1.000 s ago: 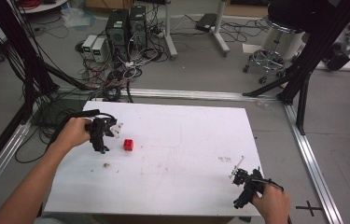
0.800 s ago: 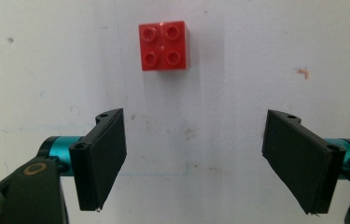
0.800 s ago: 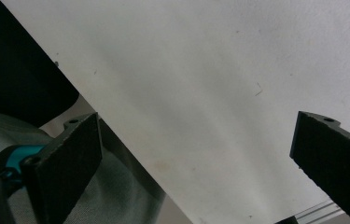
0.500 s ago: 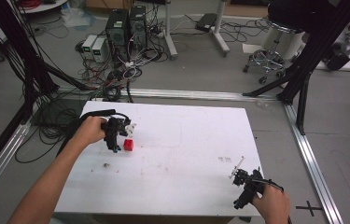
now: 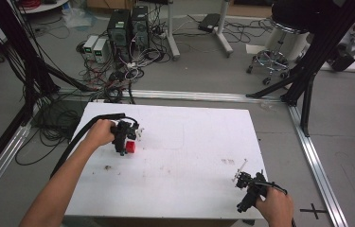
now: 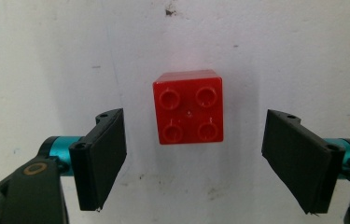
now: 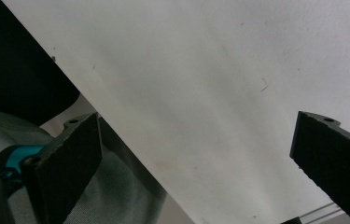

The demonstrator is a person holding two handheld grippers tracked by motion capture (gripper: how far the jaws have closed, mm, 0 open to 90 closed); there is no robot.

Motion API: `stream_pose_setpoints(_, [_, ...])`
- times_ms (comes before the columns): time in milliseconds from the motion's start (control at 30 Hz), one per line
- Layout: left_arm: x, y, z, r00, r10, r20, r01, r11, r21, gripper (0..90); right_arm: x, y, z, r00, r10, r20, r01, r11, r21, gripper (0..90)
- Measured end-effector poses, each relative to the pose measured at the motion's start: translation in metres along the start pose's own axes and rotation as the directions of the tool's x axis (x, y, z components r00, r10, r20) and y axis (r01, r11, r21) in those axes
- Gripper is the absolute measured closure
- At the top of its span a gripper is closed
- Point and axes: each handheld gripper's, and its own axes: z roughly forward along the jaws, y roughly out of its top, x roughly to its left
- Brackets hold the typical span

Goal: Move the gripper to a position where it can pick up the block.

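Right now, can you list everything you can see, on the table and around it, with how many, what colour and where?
toy brick: one, red, four studs on top, left part of the table between the open jaws of the left gripper, touching neither
table: one, white, scuffed with small dark marks, middle of the high view
computer towers: two, dark, on the floor beyond the table
small boxes: two, pale, on the floor left of the towers
cables: many, black, on the floor beyond and left of the table
stool: one, black seat, chrome base, far right floor
left gripper: one, black jaws open, over the brick
right gripper: one, black jaws open, at the table's near right corner
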Motion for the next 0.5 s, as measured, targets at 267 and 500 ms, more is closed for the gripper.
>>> stream_pose_setpoints(267, [0.002, 0.006, 0.011, 0.9999, -0.001, 0.015, 0.001, 0.9999, 0.014, 22.4, 0.001, 0.002, 0.002, 1.0000, -0.005, -0.004, 0.005, 1.000, 0.004, 1.6])
stream_pose_setpoints(500, [0.002, 0.005, 0.008, 1.0000, -0.005, 0.008, 0.005, 0.9999, 0.009, 22.4, 0.000, 0.002, 0.002, 1.0000, -0.005, -0.003, 0.005, 1.000, 0.005, 1.6])
